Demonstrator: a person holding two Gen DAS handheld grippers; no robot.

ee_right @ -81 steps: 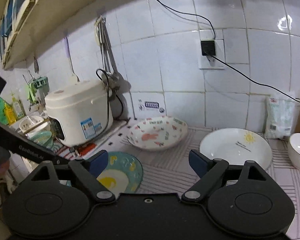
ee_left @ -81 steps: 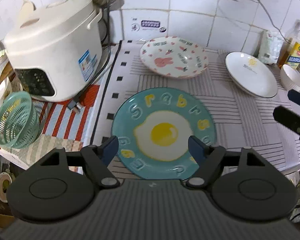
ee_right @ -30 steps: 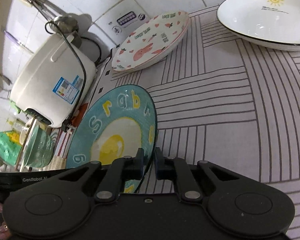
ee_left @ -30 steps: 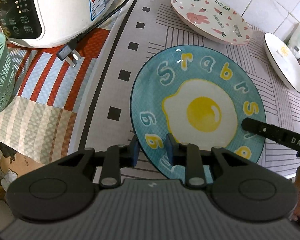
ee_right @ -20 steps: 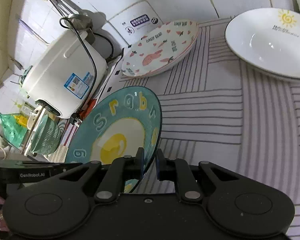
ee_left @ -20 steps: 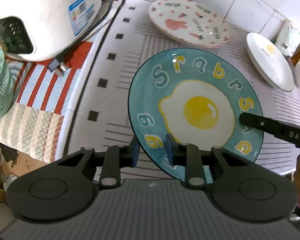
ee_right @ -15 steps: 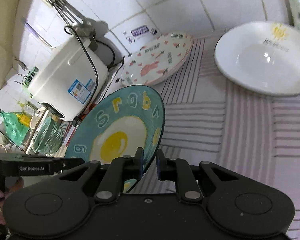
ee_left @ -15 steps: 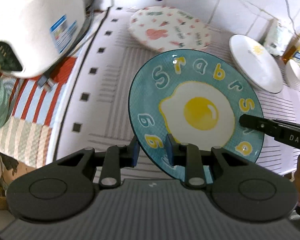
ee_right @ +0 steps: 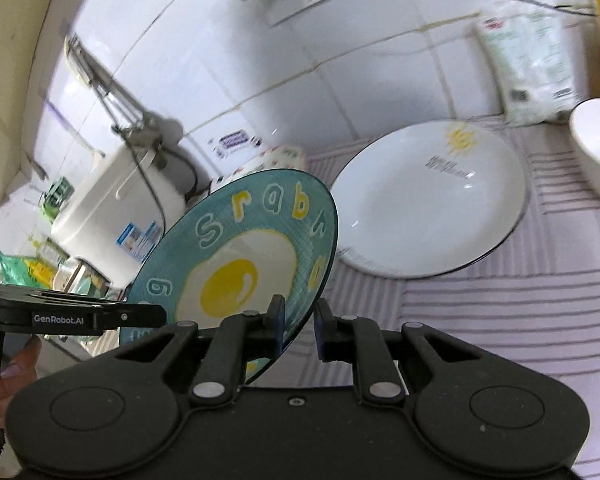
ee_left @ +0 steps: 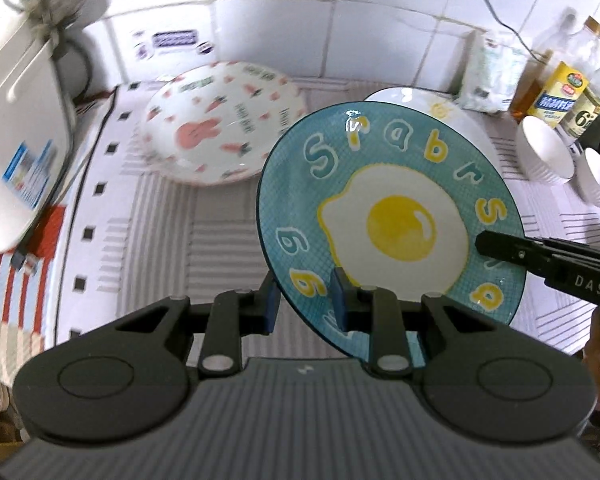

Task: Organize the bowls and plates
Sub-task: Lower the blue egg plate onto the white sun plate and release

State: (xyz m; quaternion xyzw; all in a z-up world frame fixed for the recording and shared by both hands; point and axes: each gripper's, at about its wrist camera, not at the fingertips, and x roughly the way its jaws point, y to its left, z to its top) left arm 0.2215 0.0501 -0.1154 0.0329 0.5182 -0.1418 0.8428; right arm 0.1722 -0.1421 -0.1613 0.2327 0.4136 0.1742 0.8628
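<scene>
At the left edge of the left wrist view stands a white rice cooker (ee_left: 16, 148) on a striped cloth, and its cable goes up to the tiled wall. To the right of it, in the upper middle of the frame, a white plate with pink rabbit and carrot pattern (ee_left: 220, 120) lies on the desk (ee_left: 172, 240), which carries a grey striped mat. In the centre, the left gripper (ee_left: 304, 306) has its fingers closed on the lower left rim of the teal fried-egg plate (ee_left: 396, 220); the plate is held up above the desk and tilted, with its picture side to the camera. Behind its upper edge a small part of the white sun-print plate (ee_left: 440, 108) is seen. At the right edge, the right gripper's black body reaches to the right rim of the teal plate, and behind it two white bowls (ee_left: 546, 152) stand near the bottles (ee_left: 556, 92). In the right wrist view, the teal plate (ee_right: 236, 252) fills the lower left, and the right gripper (ee_right: 298, 330) grips its rim with closed fingers, one finger on each face. To the right, the white sun-print plate (ee_right: 432, 200) lies flat on the mat, just beside one white bowl (ee_right: 598, 140) at the right edge.
</scene>
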